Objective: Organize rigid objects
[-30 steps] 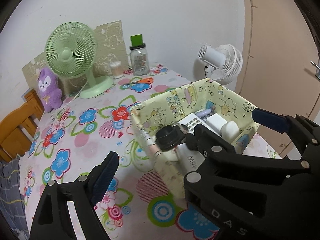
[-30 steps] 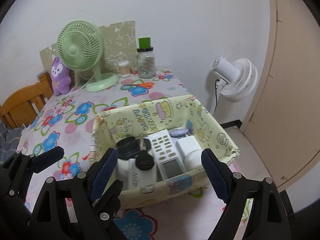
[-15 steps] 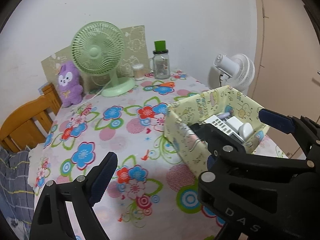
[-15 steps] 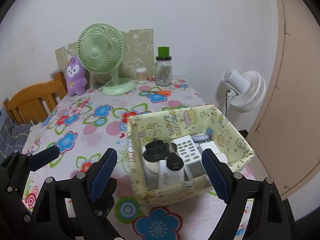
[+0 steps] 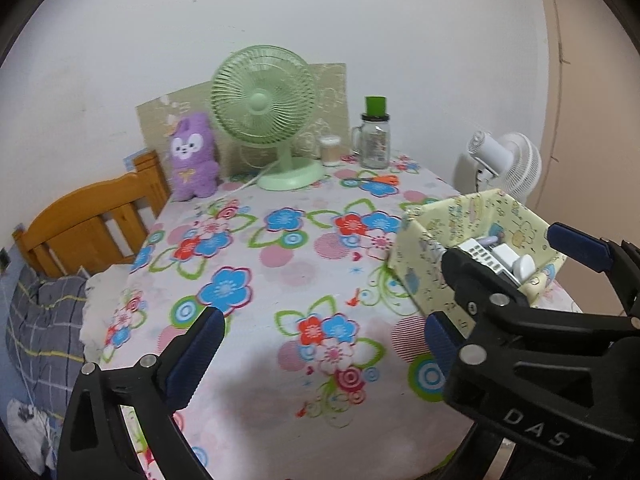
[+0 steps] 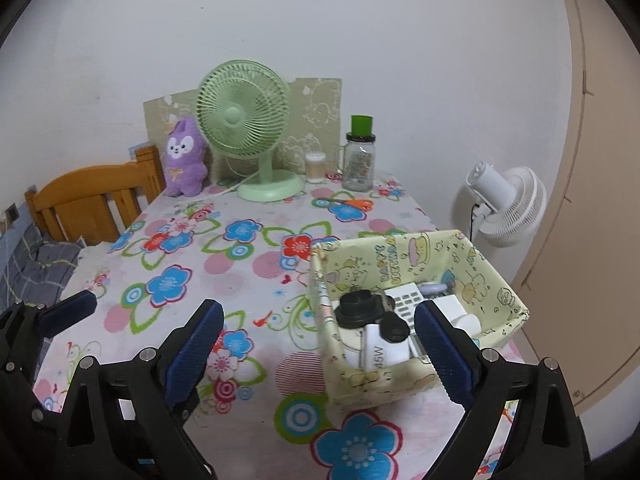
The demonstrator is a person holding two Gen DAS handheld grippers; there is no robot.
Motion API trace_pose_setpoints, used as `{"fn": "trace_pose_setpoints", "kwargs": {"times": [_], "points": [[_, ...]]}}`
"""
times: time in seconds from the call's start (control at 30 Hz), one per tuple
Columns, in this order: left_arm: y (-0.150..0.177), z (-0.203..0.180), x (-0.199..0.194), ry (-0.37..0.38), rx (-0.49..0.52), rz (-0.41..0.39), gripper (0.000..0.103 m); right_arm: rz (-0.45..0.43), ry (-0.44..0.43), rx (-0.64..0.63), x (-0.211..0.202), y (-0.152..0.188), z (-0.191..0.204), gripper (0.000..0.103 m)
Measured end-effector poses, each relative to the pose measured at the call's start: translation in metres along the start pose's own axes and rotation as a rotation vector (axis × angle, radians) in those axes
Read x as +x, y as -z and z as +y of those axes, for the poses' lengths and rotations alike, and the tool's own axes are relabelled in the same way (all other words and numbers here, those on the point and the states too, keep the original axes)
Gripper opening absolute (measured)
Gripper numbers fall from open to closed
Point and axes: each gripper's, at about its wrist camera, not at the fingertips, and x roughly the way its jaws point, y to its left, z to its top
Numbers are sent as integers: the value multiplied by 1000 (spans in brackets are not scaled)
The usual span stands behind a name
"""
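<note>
**Both grippers spreading over the flowered bench, basket at the right**

At the far left, beside the bench (image 6: 248,264), a wooden bed frame (image 6: 92,196) is showing above grey checked bedding (image 5: 36,320). On the flowered cloth at the back, a purple plush toy (image 6: 184,160) is leaning against a patterned board (image 6: 312,112), next to it a green desk fan (image 6: 244,132) is standing upright, then a small lidded cup (image 6: 315,168) and a glass jar (image 6: 359,164) with a green cap.

Your left gripper (image 5: 320,340) is hanging over the near part of the cloth; its fingers (image 5: 196,356) are spreading apart, and only bare cloth is lying between them. Your right gripper (image 6: 320,348) is sitting just beside it, its fingers (image 6: 440,352) also spreading, clamping nothing; the near left corner of the basket is showing in the gap behind them, not touched by the pads.

Toward the right edge, the yellow cartoon-print basket (image 6: 400,260) is resting on the bench. Inside it you are seeing a black round cap (image 6: 360,308), a white charger (image 6: 380,352) marked 45W, a white remote (image 6: 404,300), a white block with a rounded white piece (image 5: 520,264) and a small lilac item (image 6: 434,288), all packed close together. Beyond the bench's right side, a white fan (image 6: 504,204) is standing near a beige door (image 6: 600,200).
</note>
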Motion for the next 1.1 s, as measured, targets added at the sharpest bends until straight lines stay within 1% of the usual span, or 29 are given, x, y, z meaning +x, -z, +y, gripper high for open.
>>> {"fn": "trace_pose_setpoints", "kwargs": {"times": [0.27, 0.5, 0.73, 1.1], "points": [[11, 22, -18, -42, -41, -37, 103, -46, -28, -10, -15, 3, 13, 101], [20, 33, -26, -72, -72, -65, 103, -68, -35, -5, -23, 12, 10, 102], [27, 43, -27, -69, -110, -85, 103, -102, -45, -2, -28, 17, 5, 103], [30, 49, -29, -71, -143, -97, 103, -117, -22, 20, -32, 23, -4, 103]]}}
